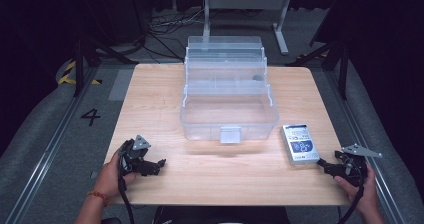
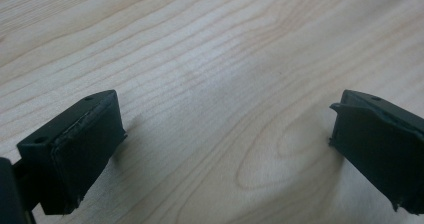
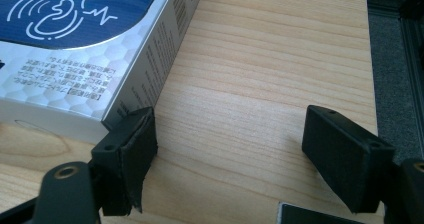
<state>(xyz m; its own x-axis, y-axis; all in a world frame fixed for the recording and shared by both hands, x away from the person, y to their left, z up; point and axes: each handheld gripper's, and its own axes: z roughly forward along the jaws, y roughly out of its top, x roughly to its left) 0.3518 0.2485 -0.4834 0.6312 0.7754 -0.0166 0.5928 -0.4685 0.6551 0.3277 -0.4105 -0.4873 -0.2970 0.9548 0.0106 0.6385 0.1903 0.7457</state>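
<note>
a light wooden counter [image 1: 165, 91] with rounded corners carries a clear plastic organiser box [image 1: 227, 89] near its middle and far edge, its lid and tiered trays opened back in steps and a small latch tab on its near wall. to the right of the box and apart from it, a small silver and blue carton [image 1: 300, 143] lies flat near the counter's right edge; close up, the carton [image 3: 75, 49] shows a blue panel with a white line drawing, small print and a barcode on its side. the grey floor [image 1: 45, 129] around the counter bears a painted number 4 [image 1: 91, 116], a yellow-and-black striped marking [image 1: 67, 73], loose cables [image 1: 170, 26] and a white metal stand [image 1: 245, 9].
</note>
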